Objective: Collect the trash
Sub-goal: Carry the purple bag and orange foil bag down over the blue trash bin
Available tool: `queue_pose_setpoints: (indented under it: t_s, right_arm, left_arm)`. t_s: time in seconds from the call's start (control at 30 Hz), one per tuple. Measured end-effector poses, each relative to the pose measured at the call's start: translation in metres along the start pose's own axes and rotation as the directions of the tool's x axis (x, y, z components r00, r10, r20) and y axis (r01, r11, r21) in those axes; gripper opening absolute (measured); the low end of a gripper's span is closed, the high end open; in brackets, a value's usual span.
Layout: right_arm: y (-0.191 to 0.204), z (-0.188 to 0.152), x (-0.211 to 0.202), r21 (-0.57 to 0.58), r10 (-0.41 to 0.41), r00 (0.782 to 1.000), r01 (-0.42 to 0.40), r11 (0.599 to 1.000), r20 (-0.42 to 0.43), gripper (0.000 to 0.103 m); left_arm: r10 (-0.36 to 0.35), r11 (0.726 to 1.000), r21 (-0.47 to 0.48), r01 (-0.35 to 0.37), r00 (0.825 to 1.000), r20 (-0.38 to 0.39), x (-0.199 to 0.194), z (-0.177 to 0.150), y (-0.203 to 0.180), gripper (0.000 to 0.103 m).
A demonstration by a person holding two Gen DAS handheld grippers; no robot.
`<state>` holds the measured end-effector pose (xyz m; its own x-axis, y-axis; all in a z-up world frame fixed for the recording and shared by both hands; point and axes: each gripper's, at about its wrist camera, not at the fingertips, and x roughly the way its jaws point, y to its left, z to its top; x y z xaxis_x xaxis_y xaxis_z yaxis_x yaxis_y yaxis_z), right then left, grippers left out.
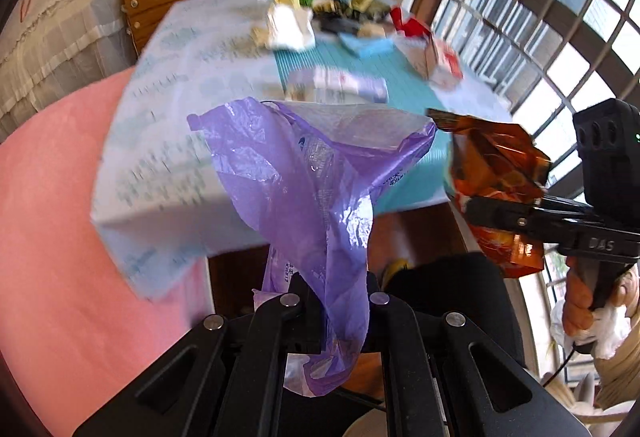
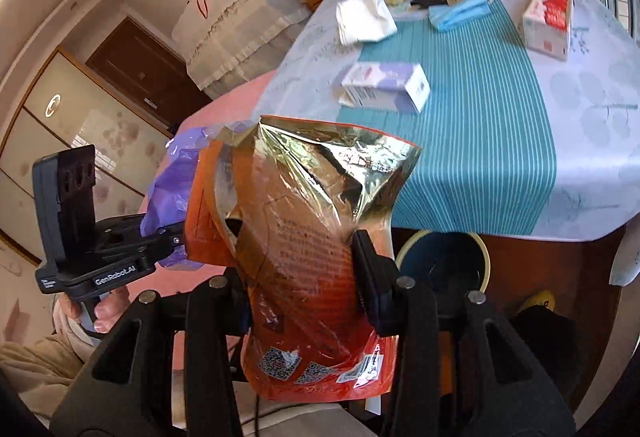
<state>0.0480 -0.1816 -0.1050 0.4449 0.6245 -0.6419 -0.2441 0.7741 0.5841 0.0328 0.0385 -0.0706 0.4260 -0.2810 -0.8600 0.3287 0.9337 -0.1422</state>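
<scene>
Pinching one purple trash bag [image 1: 304,197], the left gripper [image 1: 334,311] had its fingers clenched on the plastic, mouth open off the counter [image 1: 168,141] edge. One orange snack wrapper [image 2: 304,237] sat grasped in the right gripper [image 2: 300,277]. Two cartons, a lilac box [image 2: 386,87] and a red-and-white carton [image 2: 548,15], lay on the counter.

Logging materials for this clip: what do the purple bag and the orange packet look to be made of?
Purple bag: thin, glossy, translucent plastic film, judging by its crinkles and the table showing through. Orange packet: likely foil-lined plastic; printed outside, mirror-like silver-gold inside at the torn mouth, holding sharp creases.
</scene>
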Motion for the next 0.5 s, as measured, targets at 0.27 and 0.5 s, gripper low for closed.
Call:
queue_pose_setpoints:
  t_s: [0.27, 0.5]
  right_arm:
    - [-0.073, -0.057, 0.073, 0.119, -0.113, 0.984, 0.130, 0.984, -0.135, 0.041]
    - [-0.128, -0.085, 0.138, 0.183, -0.158, 0.966, 0.197, 0.963, -0.206, 0.042]
  left_arm:
    - [0.025, 0.999, 0.037, -0.020, 0.988, -0.153, 0.091, -0.042, -0.008, 0.005]
    - [0.044, 0.998, 0.048, -0.033, 0.968, -0.247, 0.173, -0.064, -0.009, 0.005]
